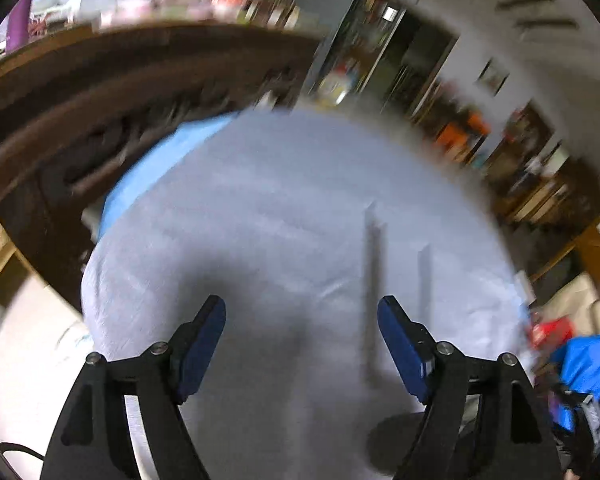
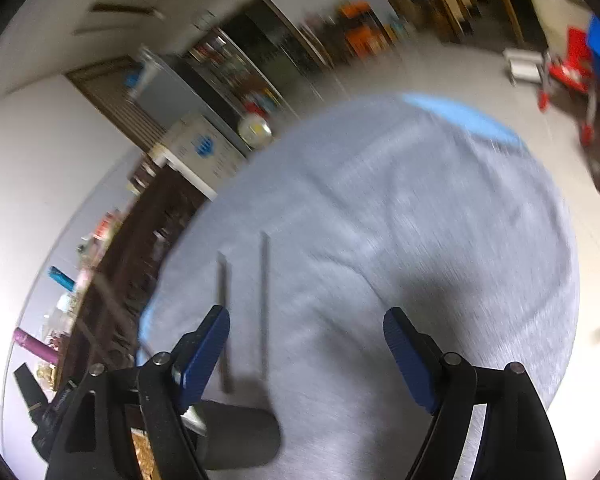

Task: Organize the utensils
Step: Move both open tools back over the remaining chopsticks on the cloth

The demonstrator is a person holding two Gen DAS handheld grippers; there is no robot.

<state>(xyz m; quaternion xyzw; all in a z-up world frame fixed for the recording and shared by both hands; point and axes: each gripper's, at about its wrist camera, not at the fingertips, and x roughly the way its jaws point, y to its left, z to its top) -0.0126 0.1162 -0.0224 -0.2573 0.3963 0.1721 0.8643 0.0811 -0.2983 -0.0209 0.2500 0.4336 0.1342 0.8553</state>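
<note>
With the left gripper (image 1: 302,344) and right gripper (image 2: 306,354) both spread apart and empty, the two thin utensils (image 2: 265,308) lying near the dark cup (image 2: 240,436) risk being knocked askew by a hasty, blurred approach.

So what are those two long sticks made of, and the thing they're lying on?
The sticks look like grey metal, thin, straight and dull, but blur hides any shine, so I can't be sure. They lie on a cloth, pale grey fabric: you can see soft creases and a woven look.
</note>
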